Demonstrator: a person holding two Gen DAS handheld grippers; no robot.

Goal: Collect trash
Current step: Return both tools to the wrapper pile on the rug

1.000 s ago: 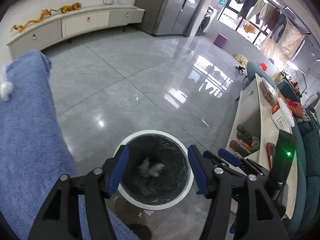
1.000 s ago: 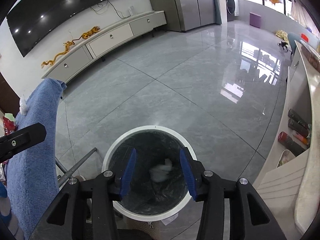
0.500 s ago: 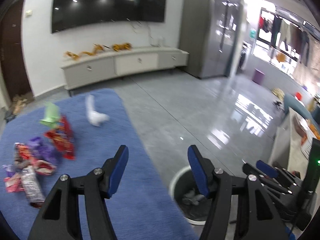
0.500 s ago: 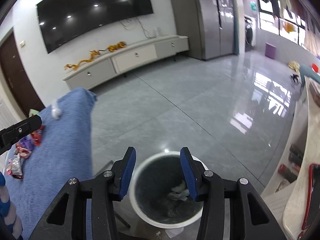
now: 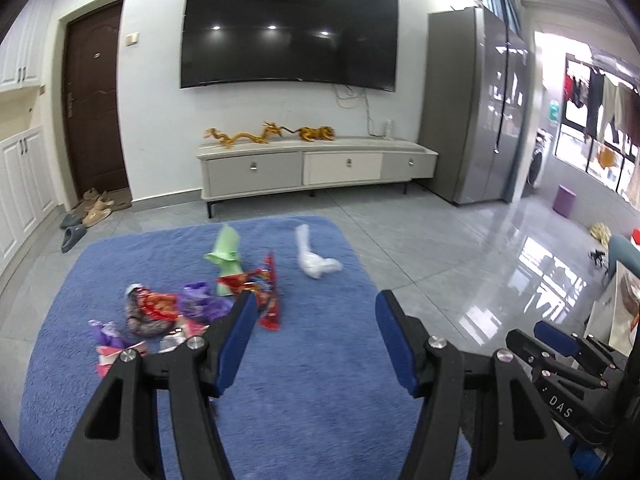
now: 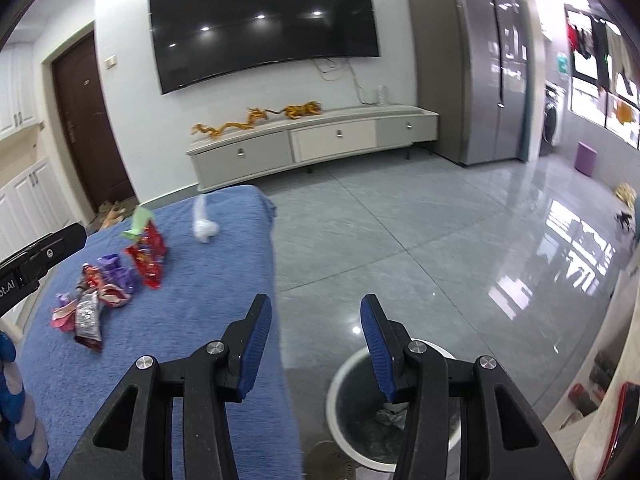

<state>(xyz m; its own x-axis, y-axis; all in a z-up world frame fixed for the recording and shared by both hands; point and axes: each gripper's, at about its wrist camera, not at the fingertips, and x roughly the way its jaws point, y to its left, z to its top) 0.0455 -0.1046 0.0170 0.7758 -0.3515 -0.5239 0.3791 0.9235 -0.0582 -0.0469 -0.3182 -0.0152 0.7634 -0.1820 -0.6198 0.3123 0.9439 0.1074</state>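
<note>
Two grippers, left gripper point(image 5: 314, 332) and right gripper point(image 6: 316, 334), have jaws apart and empty. Shiny red snack wrapper point(image 5: 267, 292) lies mid-frame on the fuzzy blue cloth point(image 5: 320, 400), just ahead of the left jaws, long side pointing away; left is nearer.

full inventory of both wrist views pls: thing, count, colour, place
blue cloth: 1, blue, covers the raised surface under the tongs
snack wrappers: a cluster, count unclear, red, purple and silver, on the cloth's left half
green paper: 1, light green, behind the wrappers
white plastic bag: 1, crumpled, on the cloth's far right
trash bin: 1, white rim, dark liner, on the floor right of the cloth, crumpled scraps inside
TV: 1, black, on the wall
TV cabinet: 1, grey-white, under the TV
dragon figures: golden, on the cabinet
fridge: 1, grey, right
left tongs: blue pads, open, empty
right tongs: blue pads, open, empty
</note>
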